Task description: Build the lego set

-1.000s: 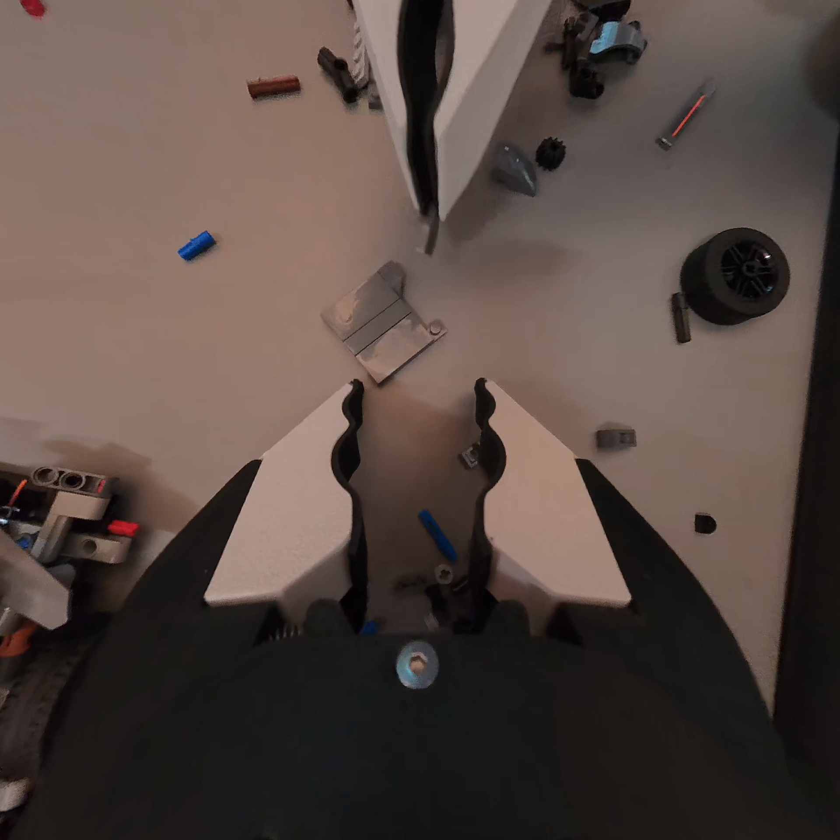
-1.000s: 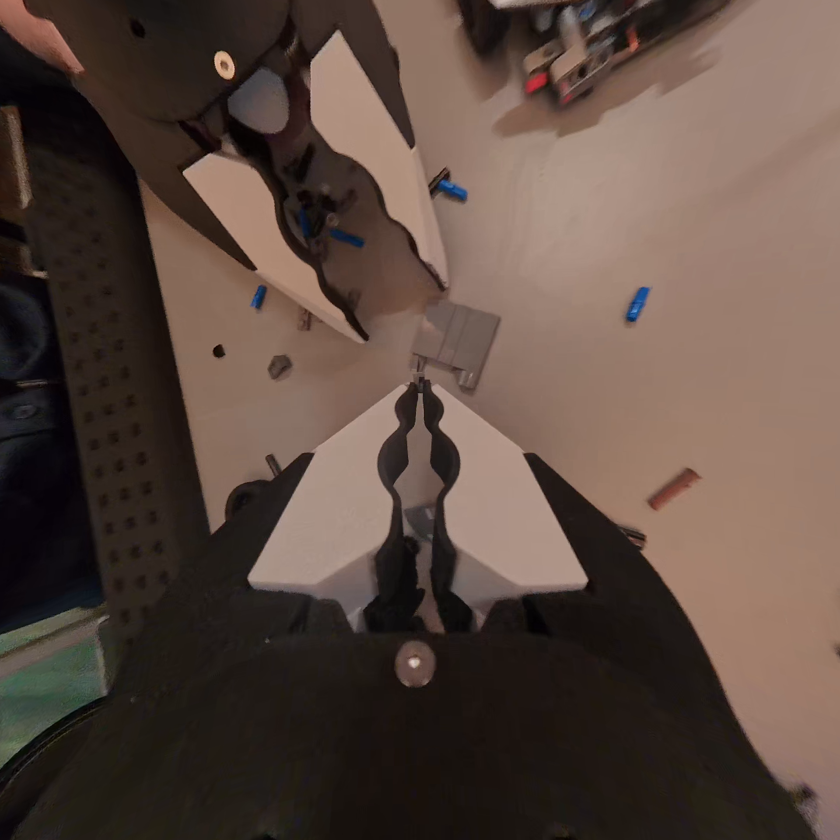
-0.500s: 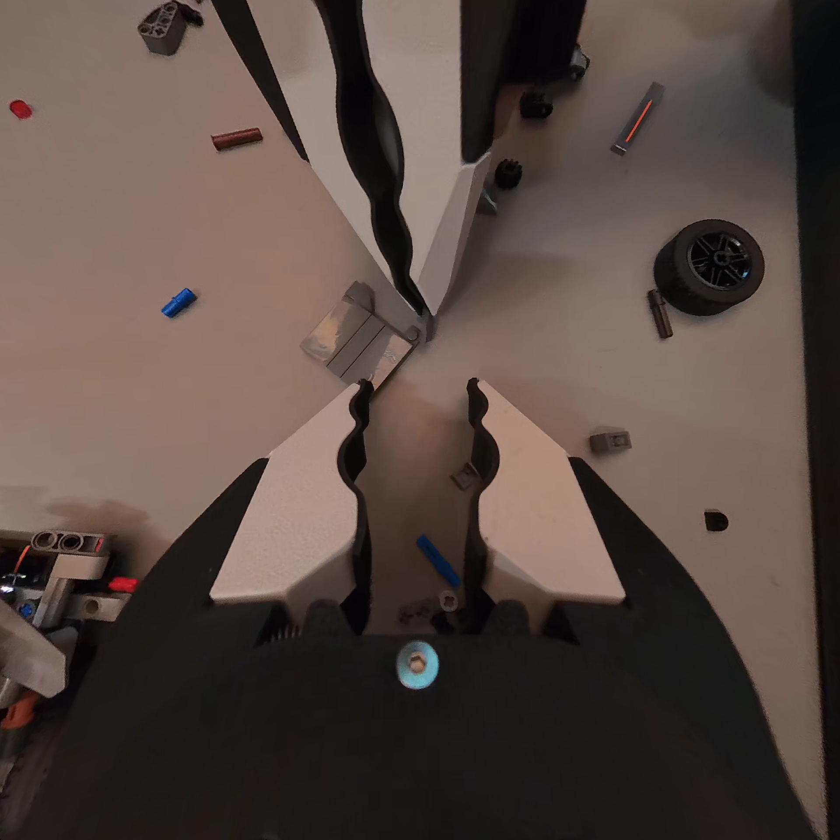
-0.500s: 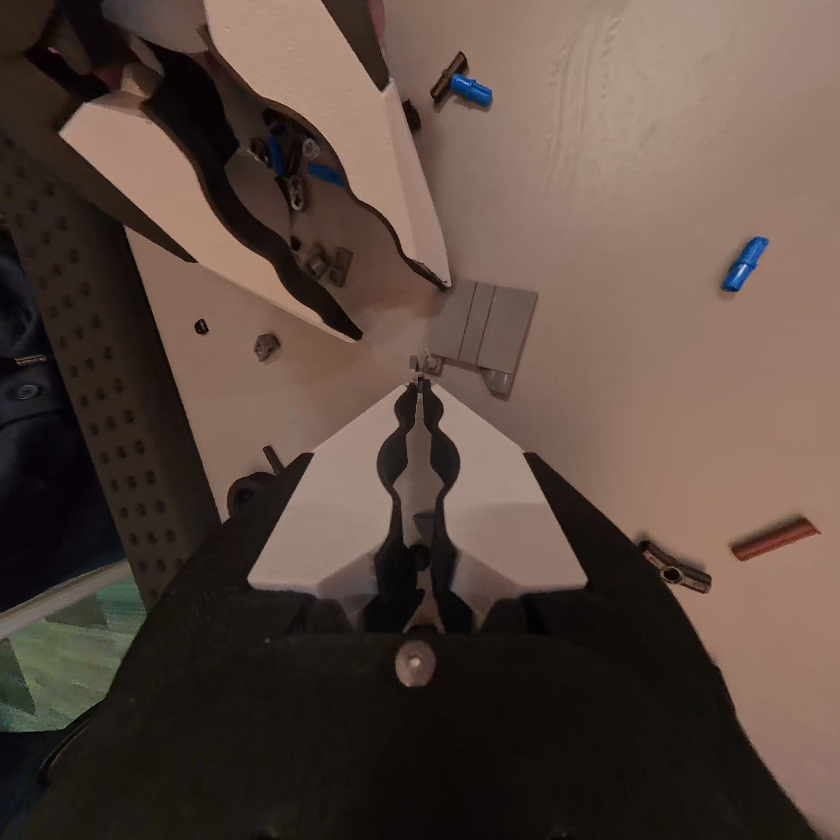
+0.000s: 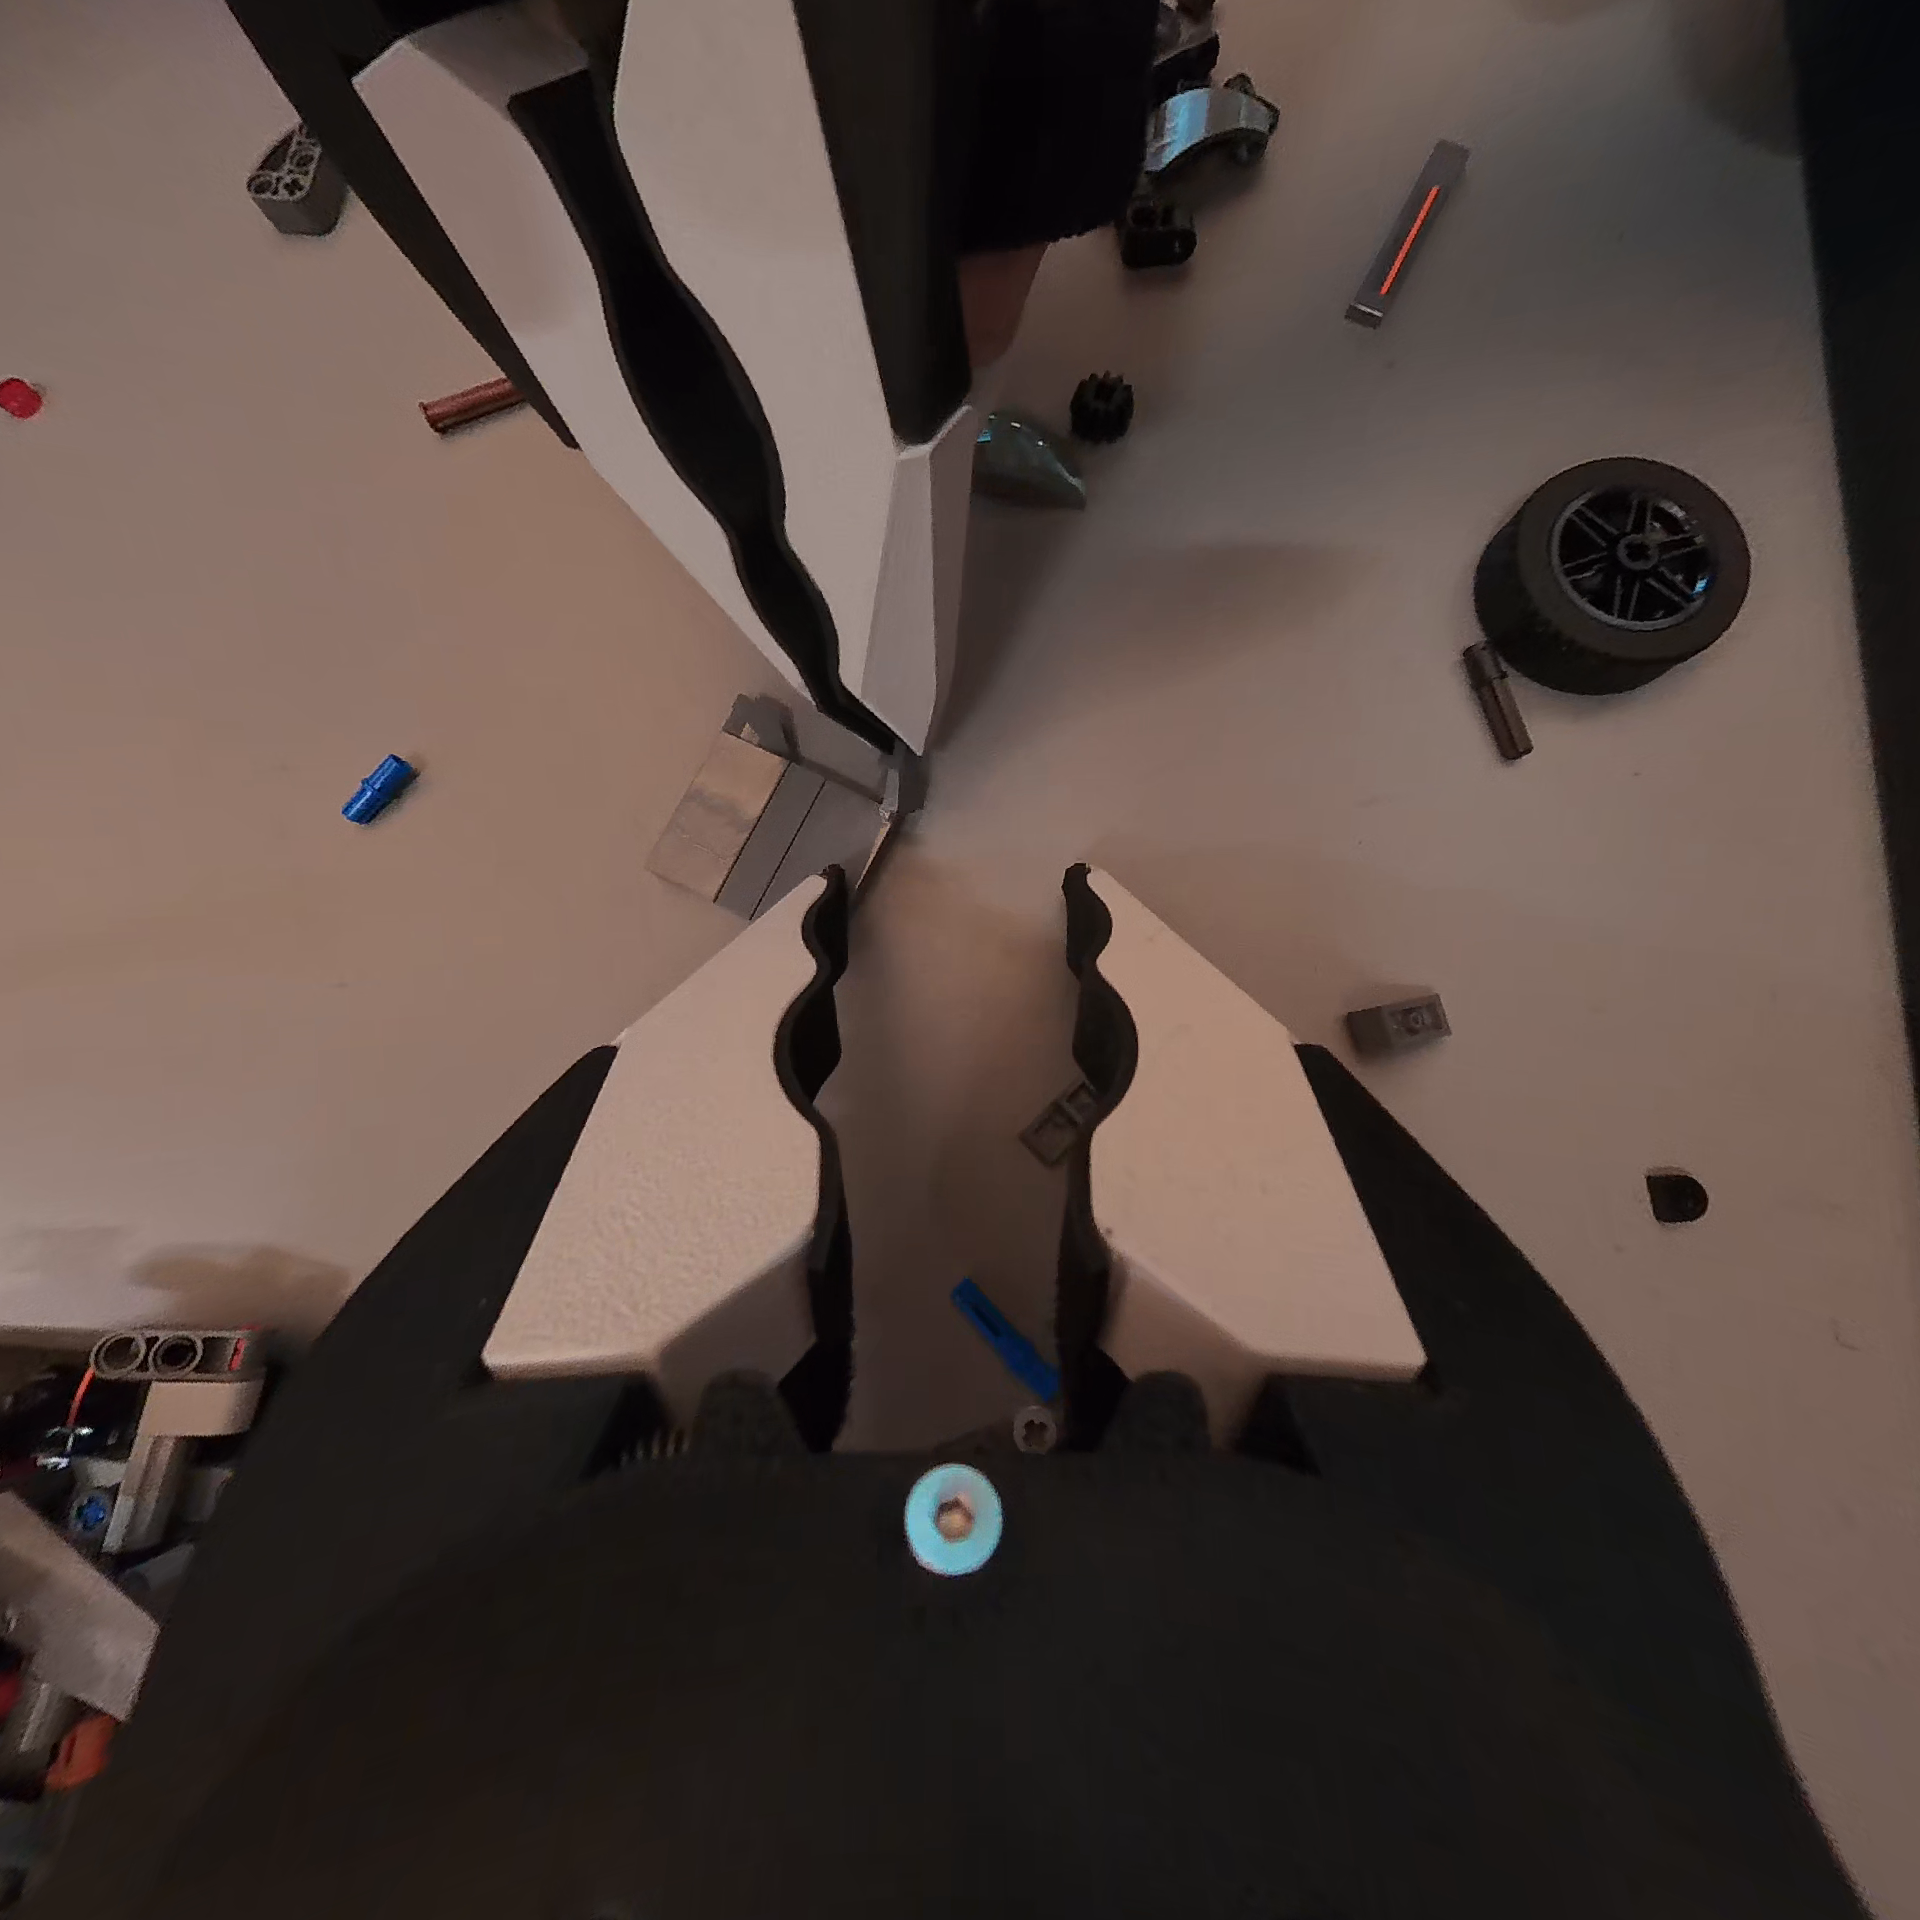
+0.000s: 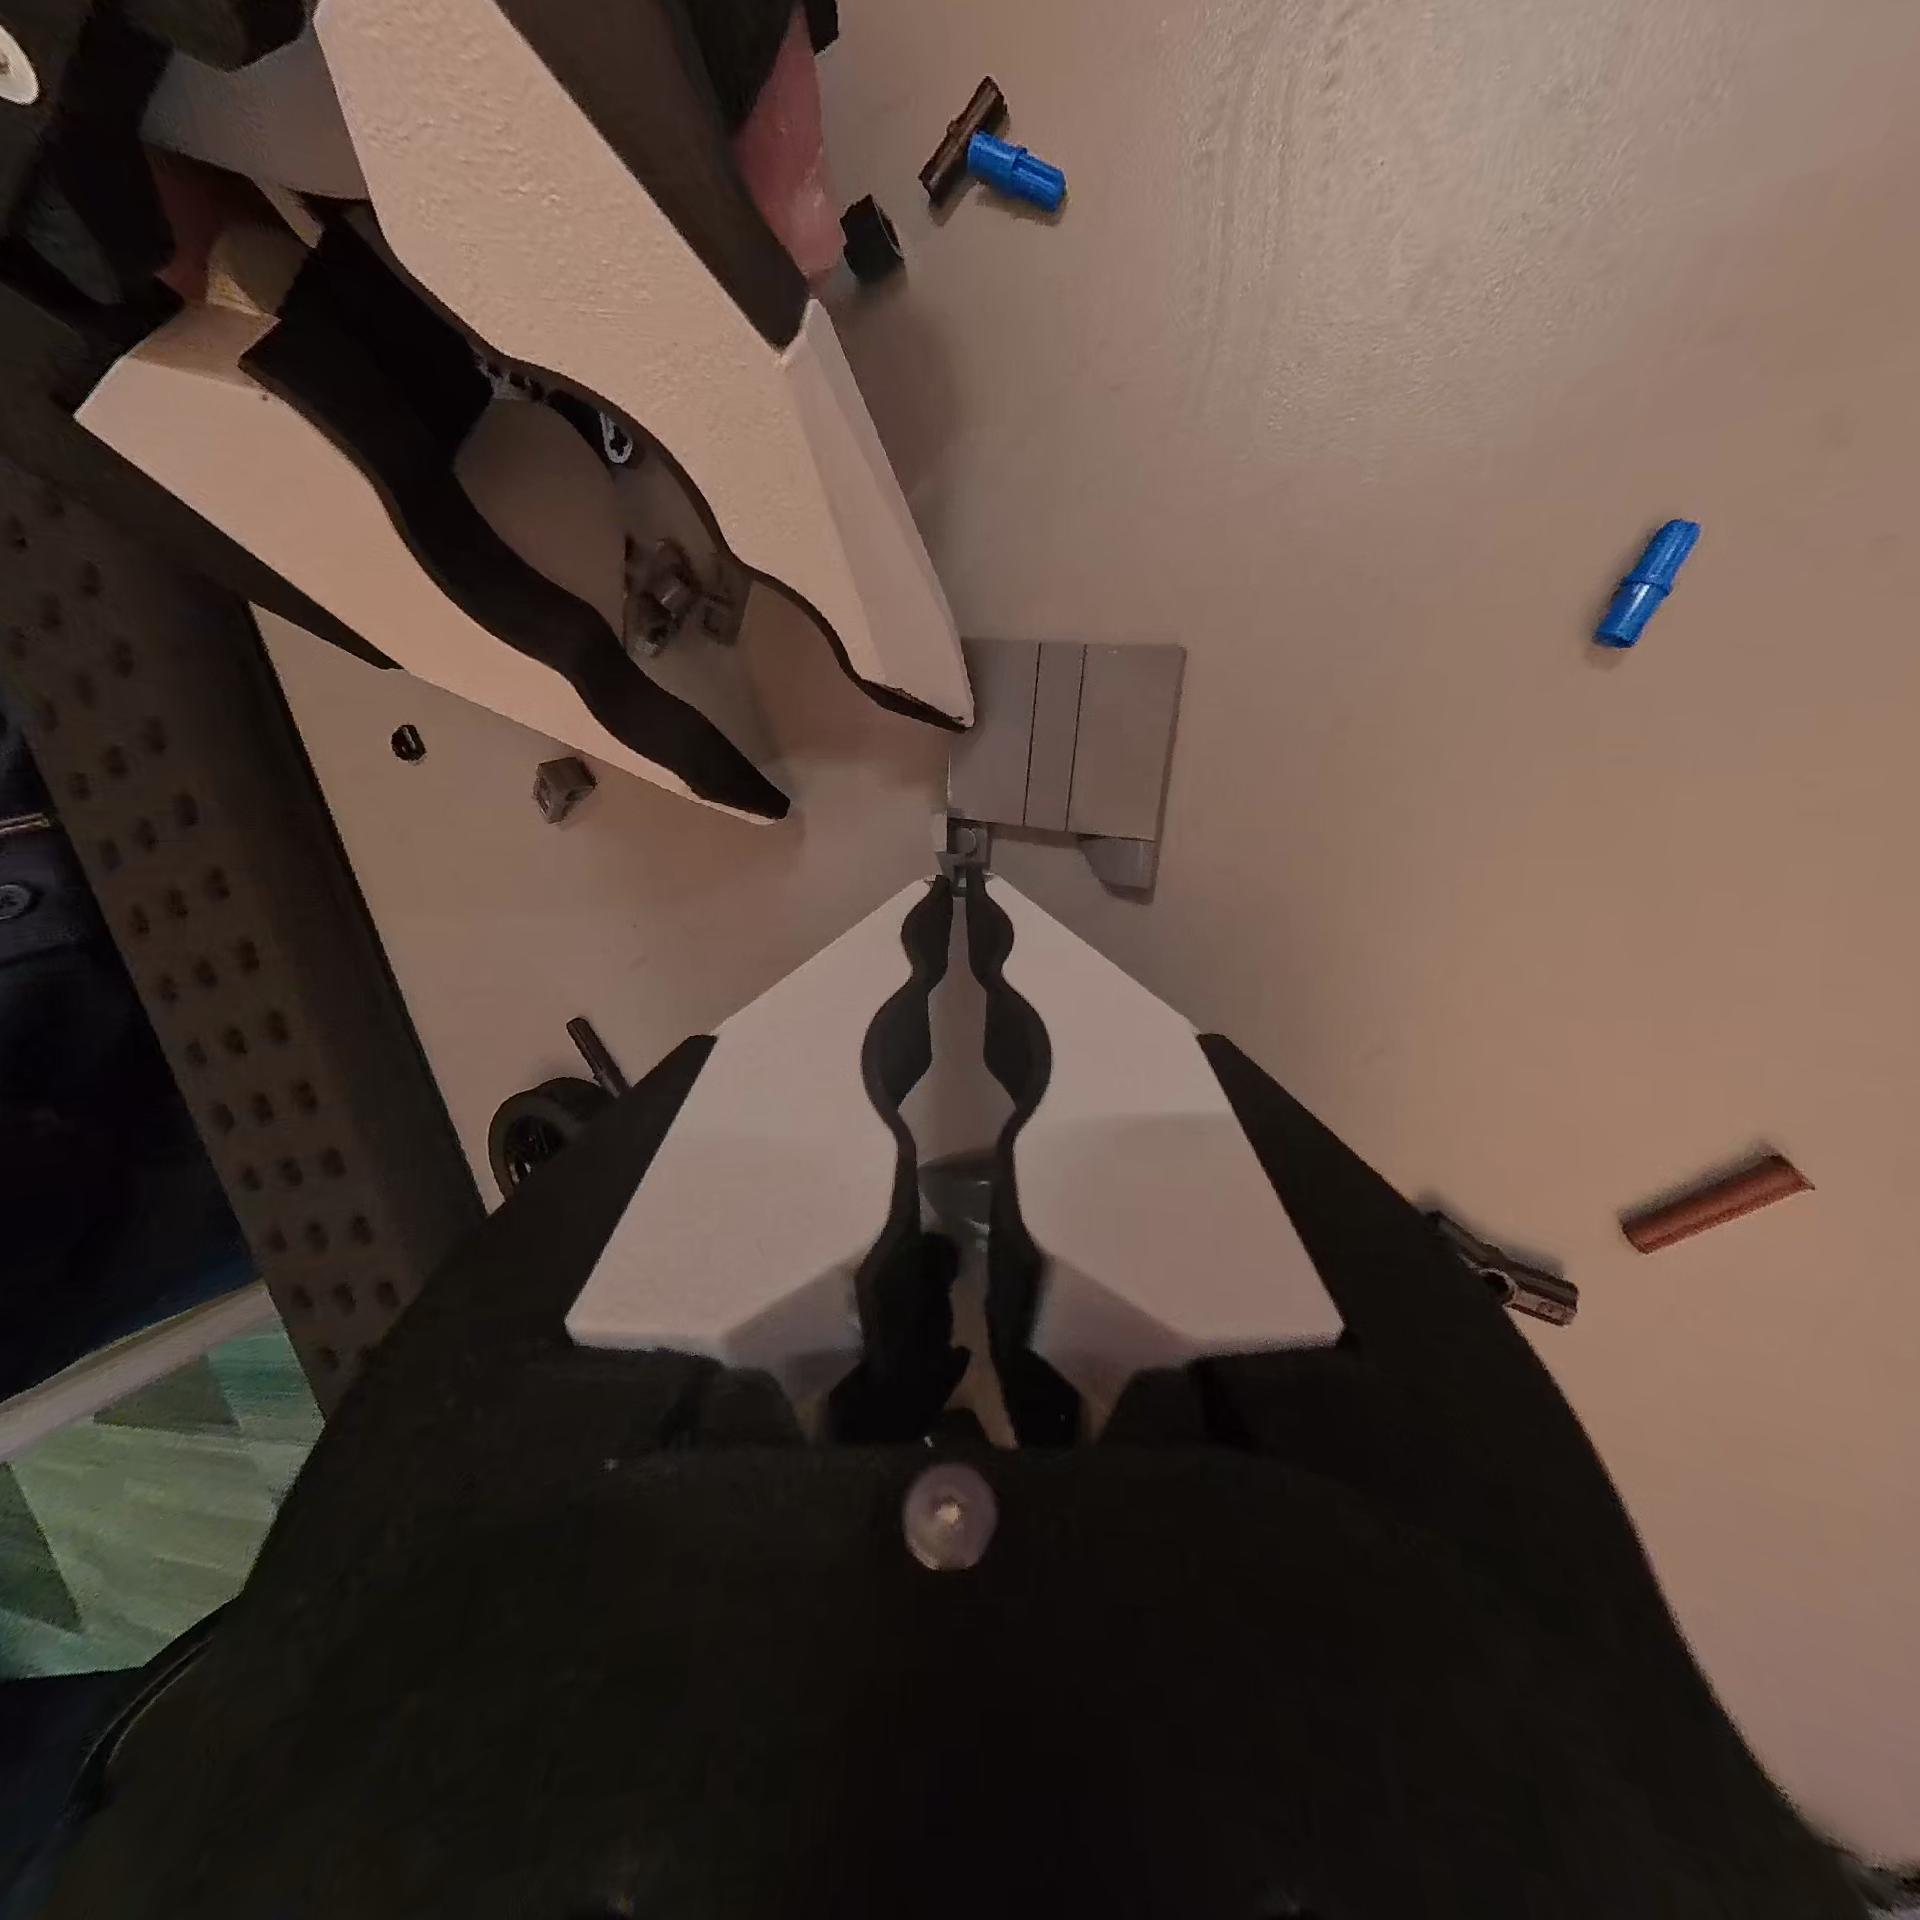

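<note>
Right tongs (image 6: pixel 958 883) nearly closed, tips pinching a tiny grey lego piece (image 6: pixel 964 844) that sits at the near corner of a flat grey lego plate assembly (image 6: pixel 1070 732) made of three smooth tiles side by side. Assembly lies on the pale beige desk (image 6: pixel 1455 883), a small grey bracket sticking out at its near right corner. In the left wrist view the right tongs (image 5: pixel 896 750) come down from the top, tips on the same corner of the grey assembly (image 5: pixel 753 816).

Left tongs (image 5: pixel 951 883) spread wide, holding nothing; the left fingertip is just beside the assembly's edge, can't tell if it touches. Seen from the right wrist view, left tongs (image 6: pixel 868 764) gape open at upper left, upper tip beside the assembly's far left edge.

Between the left fingers on the desk: a small dark grey flat piece (image 5: pixel 1060 1120), a thin blue axle pin (image 5: pixel 1003 1335).

Further out: a blue connector pin (image 5: pixel 376 788) left of the assembly, a brown ribbed rod (image 5: pixel 468 403), a red round stud (image 5: pixel 19 397), a black toothed gear (image 5: pixel 1101 407), a black rubber wheel with spoked hub (image 5: pixel 1616 571), a grey bar with an orange stripe (image 5: pixel 1408 234), a small grey brick (image 5: pixel 1397 1021) with raised marks too small to read, a partly built grey and red model (image 5: pixel 125 1423) at lower left. No readable labels or brands.
</note>
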Tool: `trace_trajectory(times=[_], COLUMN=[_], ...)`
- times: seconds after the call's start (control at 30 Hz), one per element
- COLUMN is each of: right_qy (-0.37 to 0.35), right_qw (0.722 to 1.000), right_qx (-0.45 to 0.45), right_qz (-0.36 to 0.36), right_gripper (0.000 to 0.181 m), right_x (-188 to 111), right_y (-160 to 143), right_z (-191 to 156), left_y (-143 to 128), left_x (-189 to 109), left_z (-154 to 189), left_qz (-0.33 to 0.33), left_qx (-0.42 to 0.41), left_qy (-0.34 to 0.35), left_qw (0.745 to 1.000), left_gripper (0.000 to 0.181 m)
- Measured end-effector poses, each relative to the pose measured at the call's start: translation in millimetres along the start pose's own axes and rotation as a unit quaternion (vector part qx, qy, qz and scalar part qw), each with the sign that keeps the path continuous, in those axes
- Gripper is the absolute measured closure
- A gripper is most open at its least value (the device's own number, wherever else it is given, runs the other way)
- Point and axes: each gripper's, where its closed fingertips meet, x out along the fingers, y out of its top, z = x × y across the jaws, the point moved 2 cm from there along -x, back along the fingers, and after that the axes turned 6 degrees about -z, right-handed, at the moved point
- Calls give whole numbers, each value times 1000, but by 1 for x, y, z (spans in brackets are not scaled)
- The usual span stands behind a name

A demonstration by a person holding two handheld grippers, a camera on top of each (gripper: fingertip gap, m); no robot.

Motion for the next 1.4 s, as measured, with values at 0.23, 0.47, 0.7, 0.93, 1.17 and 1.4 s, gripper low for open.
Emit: trace_trajectory(times=[0.23,0.47,0.7,0.93,1.17,1.4], right_qy=[-1,2,-11,-31,-35,-49], right_qw=[1000,1000,1000,999,999,998], right_qx=[0,-4,0,2,-1,-2], right_qz=[-5,-26,-29,-25,-28,-25], right_gripper=[180,181,180,180,180,181], right_x=[0,-1,3,0,0,-4], right_y=[-1,-10,-7,-6,-7,-7], right_z=[0,-2,2,7,7,10], left_y=[0,1,2,2,-4,-7], left_x=[0,1,1,2,-3,-3], left_z=[0,0,-1,-1,-11,-22], left_qz=[3,0,2,0,-18,-33], left_qx=[4,15,16,26,-10,-9], left_qy=[1,4,-1,4,12,49], left_qw=[1000,1000,1000,1000,1000,998], left_gripper=[143,146,147,150,145,141])
